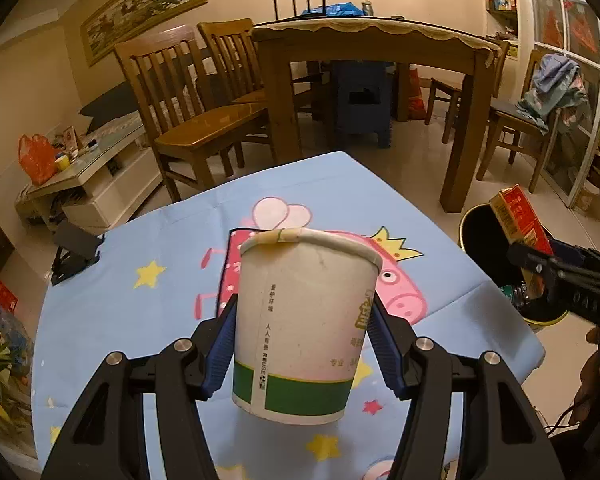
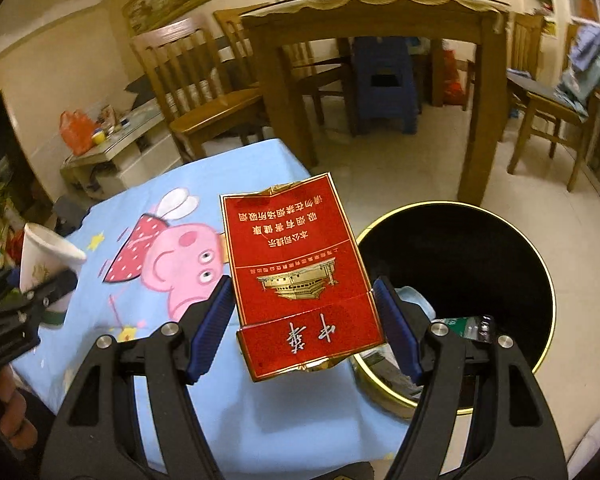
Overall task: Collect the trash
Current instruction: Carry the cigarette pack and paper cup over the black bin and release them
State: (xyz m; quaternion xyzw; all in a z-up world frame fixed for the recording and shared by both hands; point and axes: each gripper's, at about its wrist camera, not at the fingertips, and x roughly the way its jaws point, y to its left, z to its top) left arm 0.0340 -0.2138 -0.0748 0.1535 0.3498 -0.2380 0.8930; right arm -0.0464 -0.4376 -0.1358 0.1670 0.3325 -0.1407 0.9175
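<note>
Two pieces of trash are in our grippers at once, and from the left wrist view we see the left gripper (image 1: 302, 334) closed on a white paper cup with a green band near its base (image 1: 306, 320), the blue pads pressing its sides about halfway up, the cup upright over the light-blue cartoon-print tablecloth (image 1: 140, 312); we cannot tell whether its base touches the cloth or is just lifted. To the right, beside the table on the floor, stands the round black bin with a gold rim (image 1: 484, 240), and the right gripper (image 1: 540, 268) shows there holding a red carton over it. To do this step well, we judge, the cup should be squeezed lightly, since thin paper walls crush, and carried level to the bin after the other arm clears. From the right wrist view we see what the left cannot: the right gripper (image 2: 306, 316) clamps a flattened red cigarette carton with gold print (image 2: 300, 272) by its side edges, hanging over the table edge just beside the bin (image 2: 380, 232) rather than squarely above its mouth, so we would shift right before letting go. This view also shows rubbish already lying at the bin's bottom, and the cup (image 2: 46, 264) with the left gripper (image 2: 40, 296) at far left.
</note>
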